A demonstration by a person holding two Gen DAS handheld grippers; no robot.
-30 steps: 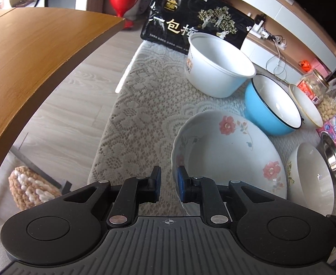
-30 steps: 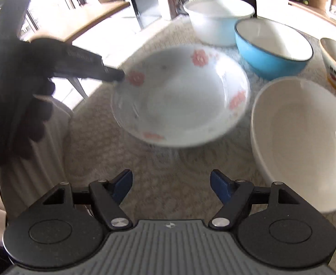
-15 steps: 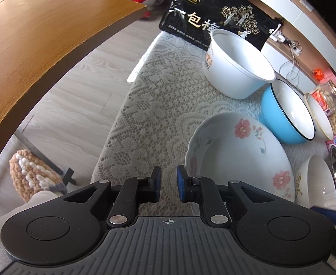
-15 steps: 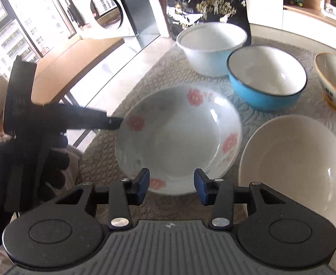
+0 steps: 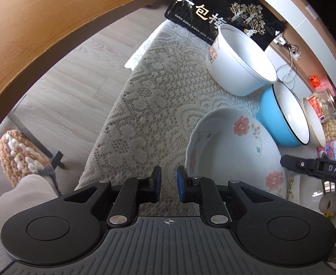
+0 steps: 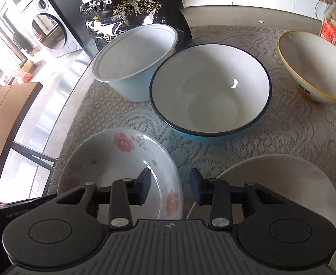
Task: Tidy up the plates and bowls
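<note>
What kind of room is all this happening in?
Most likely a home's living or dining area: a lace tablecloth set with household bowls such as the blue bowl, a washing machine by the window, and a slippered foot on wood flooring.

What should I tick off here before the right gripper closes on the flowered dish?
1. Right gripper open: ok, a wide gap between its pads.
2. Rim between the fingers: ok, the near right rim of the flowered dish lies in the gap.
3. Left gripper clear of the dish: ok, pads nearly together, nothing between them, just left of the rim.
4. Dish seated flat on the lace cloth: cannot tell, it looks tilted in the left view.
5. Plain white bowl clear of the right finger: cannot tell, its rim lies close beside that finger.
6. Blue bowl empty: ok.
</note>
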